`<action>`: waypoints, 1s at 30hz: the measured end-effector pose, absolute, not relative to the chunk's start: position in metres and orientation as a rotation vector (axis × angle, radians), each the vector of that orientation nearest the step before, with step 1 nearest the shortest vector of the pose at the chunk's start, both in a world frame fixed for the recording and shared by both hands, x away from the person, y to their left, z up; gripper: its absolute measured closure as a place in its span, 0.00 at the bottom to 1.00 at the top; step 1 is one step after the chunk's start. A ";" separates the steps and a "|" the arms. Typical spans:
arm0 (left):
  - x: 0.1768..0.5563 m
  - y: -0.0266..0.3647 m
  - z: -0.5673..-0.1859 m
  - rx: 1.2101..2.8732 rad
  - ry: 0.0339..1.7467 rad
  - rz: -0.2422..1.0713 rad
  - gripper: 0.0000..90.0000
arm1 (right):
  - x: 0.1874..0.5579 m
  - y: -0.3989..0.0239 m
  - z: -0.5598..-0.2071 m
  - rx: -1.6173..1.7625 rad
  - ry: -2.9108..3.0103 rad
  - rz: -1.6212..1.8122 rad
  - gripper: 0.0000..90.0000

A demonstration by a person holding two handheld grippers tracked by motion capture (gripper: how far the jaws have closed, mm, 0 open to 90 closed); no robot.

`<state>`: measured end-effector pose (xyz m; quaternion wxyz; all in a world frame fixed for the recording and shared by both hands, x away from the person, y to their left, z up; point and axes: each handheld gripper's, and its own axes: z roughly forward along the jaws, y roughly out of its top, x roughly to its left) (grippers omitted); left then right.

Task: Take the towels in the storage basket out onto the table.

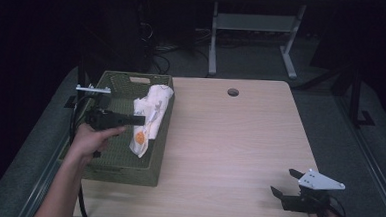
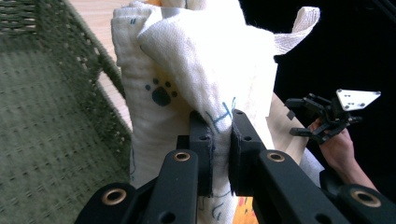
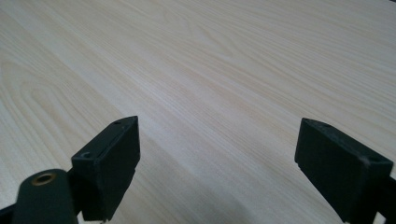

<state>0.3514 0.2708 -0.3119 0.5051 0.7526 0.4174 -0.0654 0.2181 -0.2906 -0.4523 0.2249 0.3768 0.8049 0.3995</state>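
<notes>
In the left gripper view, the cloth (image 2: 201, 70) is cut off at twelve and six o'clock, and part of its blue lettering is hidden behind the left gripper (image 2: 219, 140). In the high view, the basket (image 1: 122, 170) floor is partly covered by the cloth, whose print is too small to read.

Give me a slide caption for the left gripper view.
Left gripper pinches a paw-print cloth beside the green basket.
</notes>
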 end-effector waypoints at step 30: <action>0.356 0.211 -0.314 1.881 0.925 -0.221 0.92 | 0.217 -0.293 -0.452 1.054 2.213 1.118 0.15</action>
